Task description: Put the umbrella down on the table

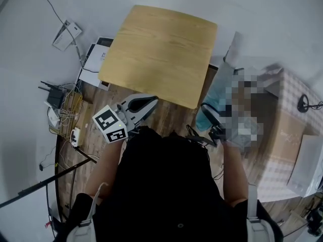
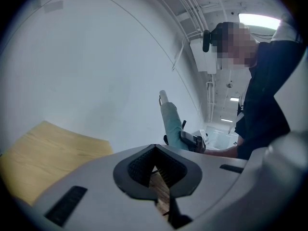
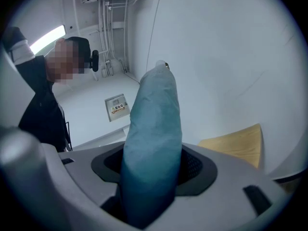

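I'm pinching umbrella (image 3: 154,129) upright in right gripper (image 3: 153,174), right of worktop (image 1: 161,49) | left gripper (image 2: 156,170) pressed together, empty | left: laying umbrella on worktop

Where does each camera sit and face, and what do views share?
Head view: on the person's head, steeply down at the table; torso, arms show.
Left gripper view: on the left gripper, along shut, empty jaws toward the wall; an arm shows.
Right gripper view: on the right gripper, along jaws gripping the umbrella; torso shows.
Shared: table, umbrella.
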Tool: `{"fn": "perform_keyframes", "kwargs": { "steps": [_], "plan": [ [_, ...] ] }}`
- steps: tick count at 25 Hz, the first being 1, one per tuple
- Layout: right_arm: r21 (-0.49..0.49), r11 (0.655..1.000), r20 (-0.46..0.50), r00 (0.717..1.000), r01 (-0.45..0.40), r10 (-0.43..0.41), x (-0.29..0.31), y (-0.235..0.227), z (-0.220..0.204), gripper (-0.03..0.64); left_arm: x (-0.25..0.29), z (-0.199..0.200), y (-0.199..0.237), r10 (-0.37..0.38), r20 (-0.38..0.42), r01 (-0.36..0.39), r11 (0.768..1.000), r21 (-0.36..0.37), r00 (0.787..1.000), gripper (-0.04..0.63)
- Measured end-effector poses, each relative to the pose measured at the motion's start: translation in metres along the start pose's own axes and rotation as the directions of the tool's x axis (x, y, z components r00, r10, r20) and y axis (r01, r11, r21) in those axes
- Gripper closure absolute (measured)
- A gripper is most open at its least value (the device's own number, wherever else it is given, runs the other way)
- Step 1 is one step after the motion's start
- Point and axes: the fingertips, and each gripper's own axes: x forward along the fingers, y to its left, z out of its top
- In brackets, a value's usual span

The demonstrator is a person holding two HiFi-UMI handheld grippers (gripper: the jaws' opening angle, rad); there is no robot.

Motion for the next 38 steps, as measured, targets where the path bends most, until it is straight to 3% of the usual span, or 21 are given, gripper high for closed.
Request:
{"fn": "perform_keyframes", "kwargs": {
  "steps": [10, 24, 33, 38],
  "plan": [
    [0.055, 0.997, 0.012, 0.998, 0.062, -0.063, 0.029, -0.018, -0.02, 0.339, -0.009, -0.002, 0.044, -0.028, -0.019, 0.027, 0.999, -0.035, 0.999, 0.583],
    [0.044, 0.976, 0.083, 0.972, 0.215, -0.218, 0.144, -0.043, 0.012, 0.339, -0.013, 0.048, 0.165, -0.236, -0.037, 0.235, 0.972, -0.023, 0.971, 0.583],
    [0.035, 0.945, 0.045, 0.944, 0.325, -0.326, 0.201, -0.063, 0.011, 0.339, -0.023, 0.053, 0.233, -0.313, -0.029, 0.31, 0.947, -0.086, 0.949, 0.583],
    [0.045, 0.934, 0.024, 0.934, 0.355, -0.356, 0.219, -0.078, 0.011, 0.339, -0.019, 0.044, 0.26, -0.31, -0.035, 0.304, 0.945, -0.125, 0.95, 0.583]
  ]
}}
